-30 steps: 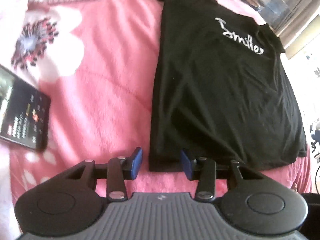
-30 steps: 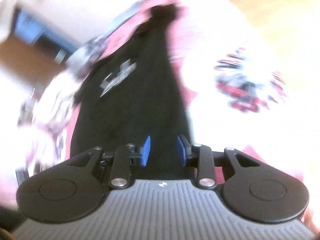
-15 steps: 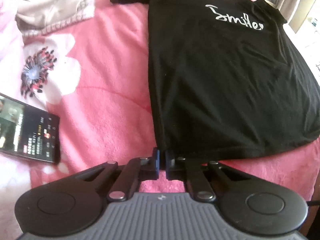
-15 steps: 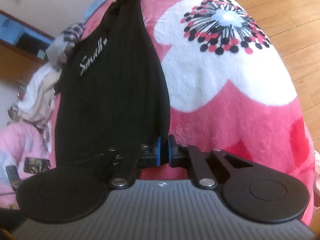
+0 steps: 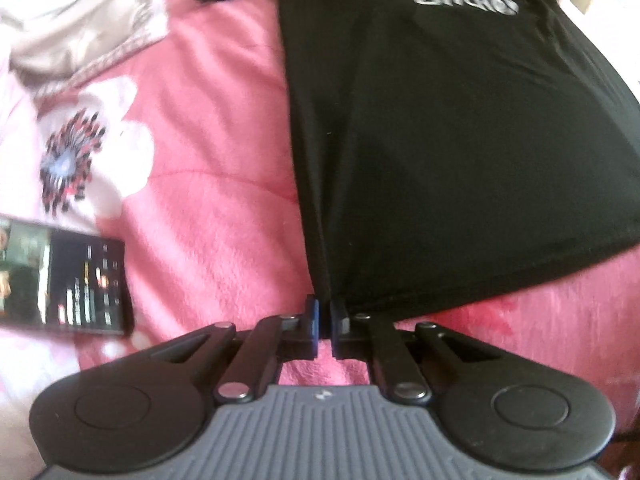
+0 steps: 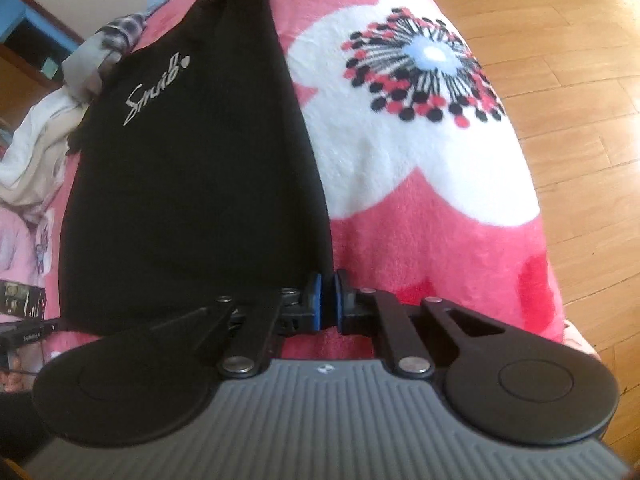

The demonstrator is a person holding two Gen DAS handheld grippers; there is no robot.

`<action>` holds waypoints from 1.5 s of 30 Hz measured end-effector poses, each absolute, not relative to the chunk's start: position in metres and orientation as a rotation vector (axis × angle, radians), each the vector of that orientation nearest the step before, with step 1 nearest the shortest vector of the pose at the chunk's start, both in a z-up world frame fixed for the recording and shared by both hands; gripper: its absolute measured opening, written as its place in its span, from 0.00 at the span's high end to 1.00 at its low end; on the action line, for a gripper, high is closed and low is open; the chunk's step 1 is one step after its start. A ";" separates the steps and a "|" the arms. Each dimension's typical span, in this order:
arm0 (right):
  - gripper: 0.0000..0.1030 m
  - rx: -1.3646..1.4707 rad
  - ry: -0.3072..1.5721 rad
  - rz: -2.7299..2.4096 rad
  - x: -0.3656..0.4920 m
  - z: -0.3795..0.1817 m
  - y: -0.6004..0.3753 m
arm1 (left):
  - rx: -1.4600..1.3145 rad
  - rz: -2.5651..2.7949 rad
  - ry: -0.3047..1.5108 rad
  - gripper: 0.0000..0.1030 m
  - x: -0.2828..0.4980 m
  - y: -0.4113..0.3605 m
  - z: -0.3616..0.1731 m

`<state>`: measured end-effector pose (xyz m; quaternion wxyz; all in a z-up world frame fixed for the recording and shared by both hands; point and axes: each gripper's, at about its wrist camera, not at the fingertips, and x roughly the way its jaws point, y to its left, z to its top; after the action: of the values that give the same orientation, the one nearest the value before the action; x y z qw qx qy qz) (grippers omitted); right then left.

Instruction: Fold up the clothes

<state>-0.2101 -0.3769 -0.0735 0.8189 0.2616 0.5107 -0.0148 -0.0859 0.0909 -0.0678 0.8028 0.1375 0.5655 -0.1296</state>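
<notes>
Black T-shirt (image 5: 460,152) lies flat on the pink flowered blanket (image 5: 208,184), printed side up. Left gripper (image 5: 325,312) sits low at the hem's left corner, pointing along the shirt, jaws clenched on the fabric, which pulls into taut creases; phone (image 5: 64,276) lies off to its left. Right gripper (image 6: 327,292) is likewise low, clamped on the hem's right corner (image 6: 320,256).

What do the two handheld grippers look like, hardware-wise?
Both match. The left gripper and right gripper each have a grey ribbed body with a small round logo, two black rounded lobes with circular insets, black linkage bars on silver rivets, and black fingers faced with blue pads. No cables or sleeves are clearly visible.
</notes>
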 end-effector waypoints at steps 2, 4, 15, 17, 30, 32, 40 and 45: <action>0.88 0.528 1.092 -0.023 -0.211 -0.069 -0.376 | 0.285 -0.284 1.226 0.85 -0.087 0.098 -0.064; 0.82 0.480 1.099 -0.030 -0.215 -0.059 -0.376 | 0.273 -0.274 1.240 0.80 -0.089 0.108 -0.059; 0.80 0.155 0.945 0.150 -0.164 -0.003 -0.327 | 0.300 -0.266 1.081 0.72 -0.059 0.087 -0.011; 0.80 0.108 0.933 0.250 -0.134 -0.002 -0.301 | 0.286 -0.322 1.037 0.68 -0.046 0.063 -0.008; 0.81 0.072 1.137 0.389 -0.098 -0.053 -0.297 | 0.209 -0.371 1.193 0.64 -0.020 0.069 -0.061; 0.81 0.164 1.194 0.395 -0.126 -0.057 -0.321 | 0.192 -0.337 1.206 0.64 -0.021 0.084 -0.050; 0.80 0.223 1.110 0.343 -0.113 -0.010 -0.365 | 0.223 -0.332 1.146 0.57 0.044 0.067 0.016; 0.80 0.392 0.936 0.228 -0.032 -0.011 -0.383 | 0.254 -0.355 1.074 0.56 0.100 0.018 0.016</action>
<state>-0.0318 -0.3829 -0.0108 0.8677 0.1874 0.4473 0.1089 0.1002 0.0182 0.0165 0.8367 0.1200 0.5073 -0.1678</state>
